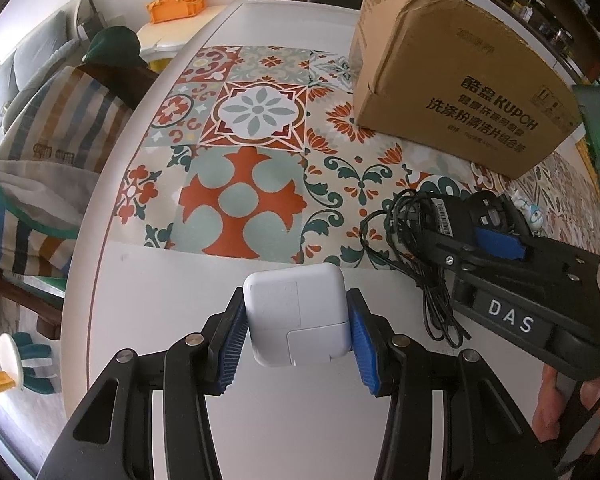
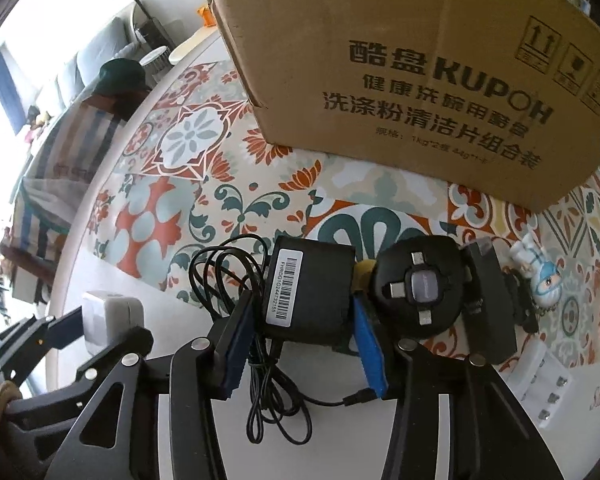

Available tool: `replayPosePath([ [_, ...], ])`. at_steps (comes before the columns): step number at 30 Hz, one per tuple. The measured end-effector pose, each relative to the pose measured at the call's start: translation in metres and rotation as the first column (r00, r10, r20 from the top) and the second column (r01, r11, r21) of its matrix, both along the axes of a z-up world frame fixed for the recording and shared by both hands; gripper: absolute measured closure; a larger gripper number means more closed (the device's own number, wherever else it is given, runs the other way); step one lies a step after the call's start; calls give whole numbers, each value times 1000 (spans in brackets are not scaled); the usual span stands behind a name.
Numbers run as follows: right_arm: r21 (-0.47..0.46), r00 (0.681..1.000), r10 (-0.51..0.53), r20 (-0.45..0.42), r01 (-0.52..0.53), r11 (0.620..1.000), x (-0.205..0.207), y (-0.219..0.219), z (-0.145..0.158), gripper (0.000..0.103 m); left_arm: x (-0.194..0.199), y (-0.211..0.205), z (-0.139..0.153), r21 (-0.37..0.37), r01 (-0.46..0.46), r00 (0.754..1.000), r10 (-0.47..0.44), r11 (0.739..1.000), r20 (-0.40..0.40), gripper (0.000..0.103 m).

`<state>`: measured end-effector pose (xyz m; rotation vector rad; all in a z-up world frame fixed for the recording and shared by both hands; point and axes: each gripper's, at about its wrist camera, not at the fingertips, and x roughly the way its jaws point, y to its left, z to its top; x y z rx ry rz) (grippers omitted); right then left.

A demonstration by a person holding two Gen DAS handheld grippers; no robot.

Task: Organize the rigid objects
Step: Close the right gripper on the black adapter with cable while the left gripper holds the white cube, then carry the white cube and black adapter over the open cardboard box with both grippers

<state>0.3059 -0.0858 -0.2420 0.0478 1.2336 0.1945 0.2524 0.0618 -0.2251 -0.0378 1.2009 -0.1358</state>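
Observation:
My left gripper [image 1: 296, 320] is shut on a white square power adapter [image 1: 296, 312], its blue pads pressed to both sides just above the white table [image 1: 160, 280]. In the right wrist view that adapter [image 2: 108, 316] and the left gripper [image 2: 108, 322] show at the left. My right gripper [image 2: 304, 344] is shut on a black power adapter [image 2: 308, 288] with a barcode label, and part of its tangled black cable [image 2: 228, 272] is caught by the left pad. From the left wrist the right gripper [image 1: 464, 232] sits at the right over the black adapter [image 1: 444, 212].
A large cardboard box [image 2: 420, 60] stands behind on the patterned mat [image 1: 240, 140]. Right of the held adapter lie a round black travel plug [image 2: 416, 284], a black block [image 2: 488, 300], a small figurine [image 2: 544, 276] and a white battery charger [image 2: 548, 384]. A striped chair stands beyond the table's left edge.

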Motion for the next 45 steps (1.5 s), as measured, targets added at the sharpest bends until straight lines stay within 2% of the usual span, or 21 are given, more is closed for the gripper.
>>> replayPosePath([
  [3, 4, 1000, 1, -28, -1, 1000, 5, 1, -5, 52, 1, 2, -2, 0, -8, 1000, 8, 1000, -4, 55],
  [9, 27, 1000, -8, -16, 8, 1000, 4, -2, -4, 54, 4, 5, -3, 4, -23, 1000, 23, 1000, -8, 55],
  [19, 80, 999, -35, -14, 36, 996, -15, -12, 7, 56, -1, 0, 19, 9, -4, 999, 4, 1000, 32, 55],
  [34, 109, 983, -115, 145, 100, 989, -48, -54, 96, 56, -8, -32, 93, -40, 79, 982, -71, 996, 173, 55],
  [45, 139, 934, -206, 292, 172, 975, -59, -95, 166, 56, 2, -69, 153, -46, 158, 945, -138, 986, 297, 55],
])
